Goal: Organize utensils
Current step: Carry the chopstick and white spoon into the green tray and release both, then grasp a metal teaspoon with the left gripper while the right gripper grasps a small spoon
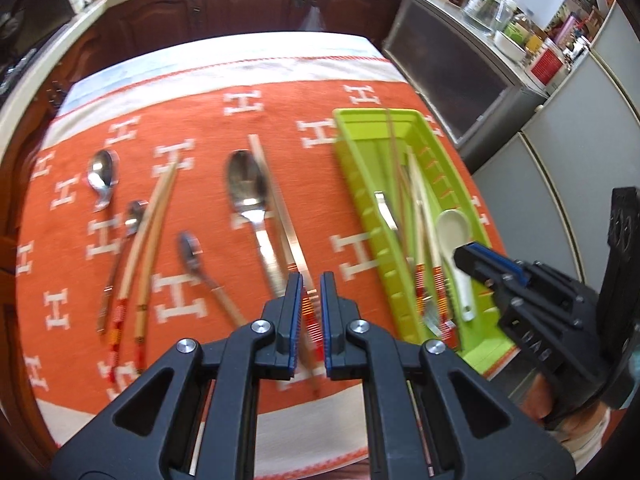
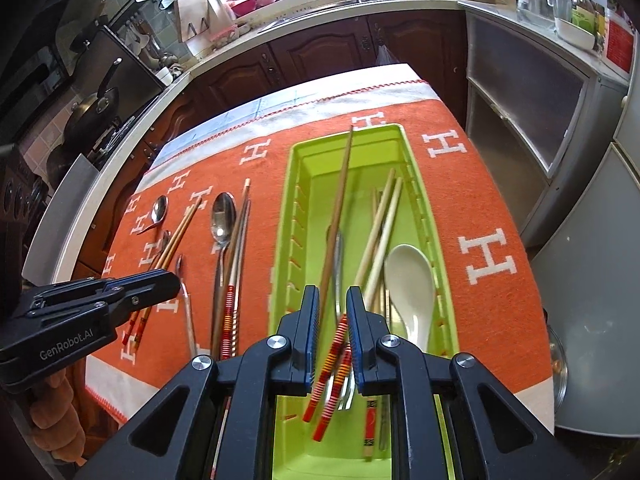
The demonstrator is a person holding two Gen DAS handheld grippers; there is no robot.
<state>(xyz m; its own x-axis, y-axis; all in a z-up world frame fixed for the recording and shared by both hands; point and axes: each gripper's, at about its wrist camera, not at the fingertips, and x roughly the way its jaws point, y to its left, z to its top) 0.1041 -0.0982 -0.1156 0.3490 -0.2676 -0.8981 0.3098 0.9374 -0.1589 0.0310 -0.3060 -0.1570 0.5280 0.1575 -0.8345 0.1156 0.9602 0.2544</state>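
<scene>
A green plastic utensil tray (image 2: 424, 216) sits on the right half of an orange cloth (image 1: 208, 120) patterned with white H letters, spread over the desk in a kitchen. Inside the tray lie a white ceramic soup spoon (image 2: 410, 280), several pale bamboo chopsticks (image 2: 380, 224) and a metal utensil whose kind cannot be made out, while one dark brown chopstick (image 2: 340, 200) rests slanted with its far tip on the tray's far rim.

The right gripper (image 2: 333, 340) hangs over the tray's near end, its blue pads a little apart around the red-and-white banded ends of the chopsticks; whether the pads press on them cannot be told.

The left gripper (image 1: 311, 304) is clamped on a pair of chopsticks (image 1: 276, 196) by their banded ends, just left of the tray, the sticks reaching away over the cloth beside a large steel spoon (image 1: 248, 192). Further left on the cloth lie another chopstick pair (image 1: 152, 220), a short-handled steel spoon (image 1: 103, 178) and two small spoons (image 1: 192, 252). Dark wooden cabinets (image 2: 320, 52) stand beyond the desk.
</scene>
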